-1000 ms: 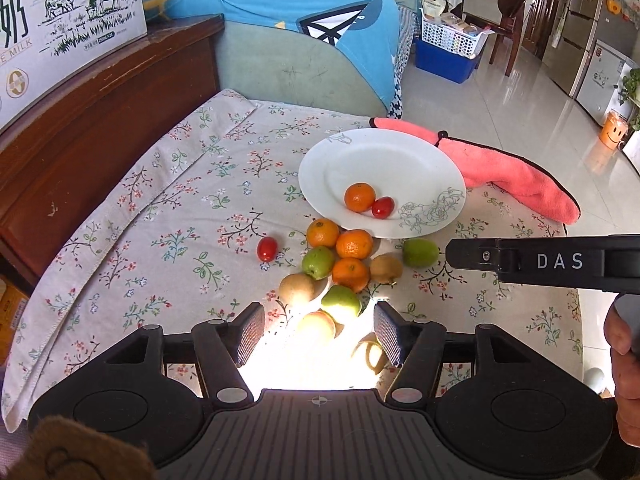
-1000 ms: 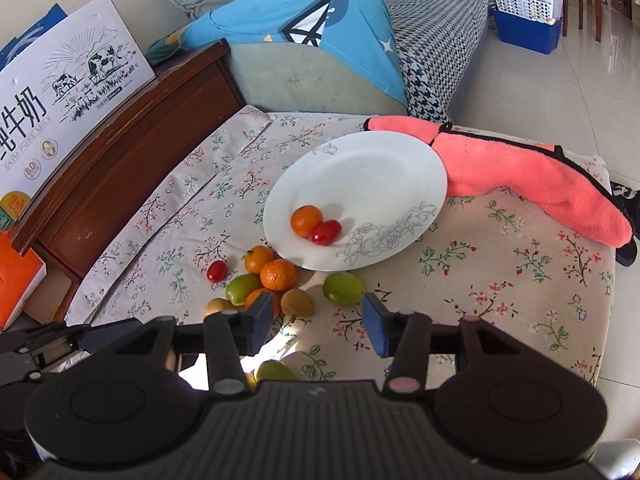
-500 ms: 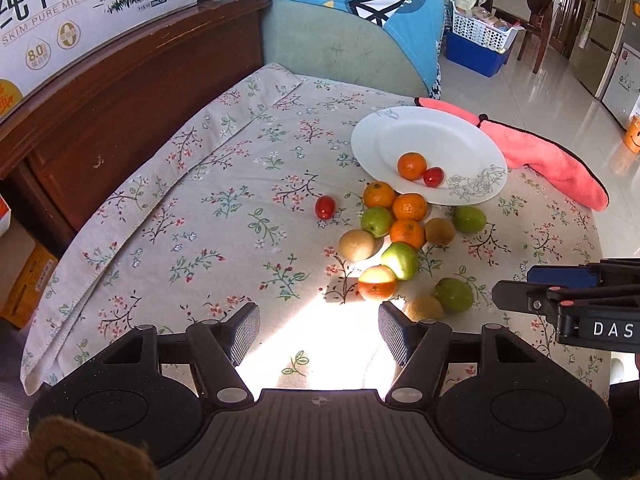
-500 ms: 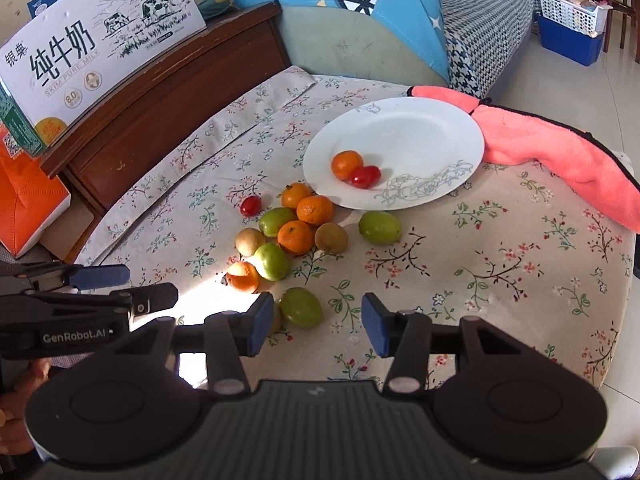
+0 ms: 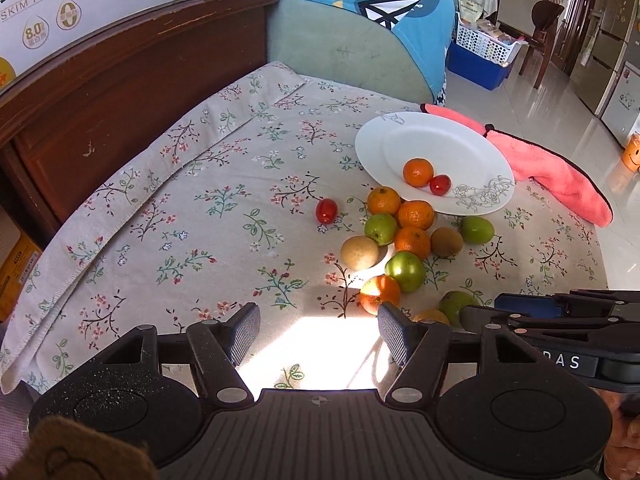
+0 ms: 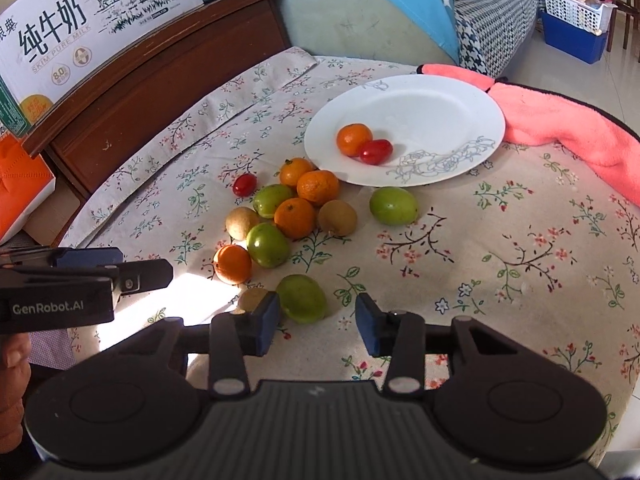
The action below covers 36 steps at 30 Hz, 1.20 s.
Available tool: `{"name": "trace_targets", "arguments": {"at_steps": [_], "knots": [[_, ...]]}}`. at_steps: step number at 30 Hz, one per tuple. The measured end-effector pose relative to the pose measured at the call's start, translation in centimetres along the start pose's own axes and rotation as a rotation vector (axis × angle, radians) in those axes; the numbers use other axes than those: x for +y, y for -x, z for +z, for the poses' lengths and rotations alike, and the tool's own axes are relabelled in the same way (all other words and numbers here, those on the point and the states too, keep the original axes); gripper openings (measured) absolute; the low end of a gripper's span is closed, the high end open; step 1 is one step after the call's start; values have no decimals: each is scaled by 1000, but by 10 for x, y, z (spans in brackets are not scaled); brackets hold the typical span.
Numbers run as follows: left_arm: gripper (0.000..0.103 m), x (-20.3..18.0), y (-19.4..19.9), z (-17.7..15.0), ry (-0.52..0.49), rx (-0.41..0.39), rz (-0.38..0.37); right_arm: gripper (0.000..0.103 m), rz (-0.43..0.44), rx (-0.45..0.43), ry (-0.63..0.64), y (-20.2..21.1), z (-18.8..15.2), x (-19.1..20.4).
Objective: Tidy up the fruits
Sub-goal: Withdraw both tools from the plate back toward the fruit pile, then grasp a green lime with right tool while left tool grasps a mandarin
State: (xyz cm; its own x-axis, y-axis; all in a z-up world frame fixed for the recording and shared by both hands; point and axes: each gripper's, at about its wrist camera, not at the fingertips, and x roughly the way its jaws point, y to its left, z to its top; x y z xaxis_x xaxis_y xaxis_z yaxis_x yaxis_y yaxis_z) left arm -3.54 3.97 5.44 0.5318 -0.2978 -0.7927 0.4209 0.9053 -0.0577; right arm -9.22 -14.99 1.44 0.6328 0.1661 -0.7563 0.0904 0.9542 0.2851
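Note:
A white plate (image 6: 448, 104) (image 5: 472, 148) on the floral cloth holds one orange (image 6: 354, 139) and a red tomato (image 6: 375, 151). In front of it lies a cluster of oranges, green fruits and brown kiwis (image 6: 294, 216) (image 5: 412, 240), with a loose tomato (image 6: 244, 184) (image 5: 326, 210) to its left. My right gripper (image 6: 316, 322) hovers low just in front of the nearest green fruit (image 6: 301, 298); its jaws are closing, with nothing between the pads. My left gripper (image 5: 319, 330) is open over the sunlit cloth, empty, left of the cluster's near orange (image 5: 379, 294).
A pink towel (image 6: 568, 120) lies past the plate on the right. A dark wooden headboard (image 6: 160, 80) with a milk carton box (image 6: 92, 20) borders the left. A sofa with a blue cushion (image 5: 360, 12) stands behind. The table edge falls away on the right.
Both grippers have drawn back and sunk lower, so the fruit cluster now lies farther ahead of them. The right jaws have narrowed. The left jaws opened slightly.

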Motion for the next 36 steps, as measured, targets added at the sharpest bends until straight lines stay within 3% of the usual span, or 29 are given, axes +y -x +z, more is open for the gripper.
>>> {"name": "trace_targets", "arguments": {"at_steps": [10, 12, 13, 16, 26, 36], "knots": [[64, -7, -12, 0, -9, 5, -34, 38, 25, -2, -68, -14, 2, -3], [64, -10, -15, 0, -18, 7, -40, 34, 40, 1, -93, -16, 2, -5], [63, -11, -16, 0, -21, 7, -45, 26, 50, 14, -100, -17, 2, -6], [63, -13, -20, -1, -26, 5, -45, 27, 58, 23, -115, -18, 1, -7], [56, -29, -35, 3, -32, 5, -80, 27, -11, -10, -184, -2, 6, -21], [35, -35, -56, -1, -58, 9, -44, 27, -36, 12, -209, -2, 4, -26]]}}
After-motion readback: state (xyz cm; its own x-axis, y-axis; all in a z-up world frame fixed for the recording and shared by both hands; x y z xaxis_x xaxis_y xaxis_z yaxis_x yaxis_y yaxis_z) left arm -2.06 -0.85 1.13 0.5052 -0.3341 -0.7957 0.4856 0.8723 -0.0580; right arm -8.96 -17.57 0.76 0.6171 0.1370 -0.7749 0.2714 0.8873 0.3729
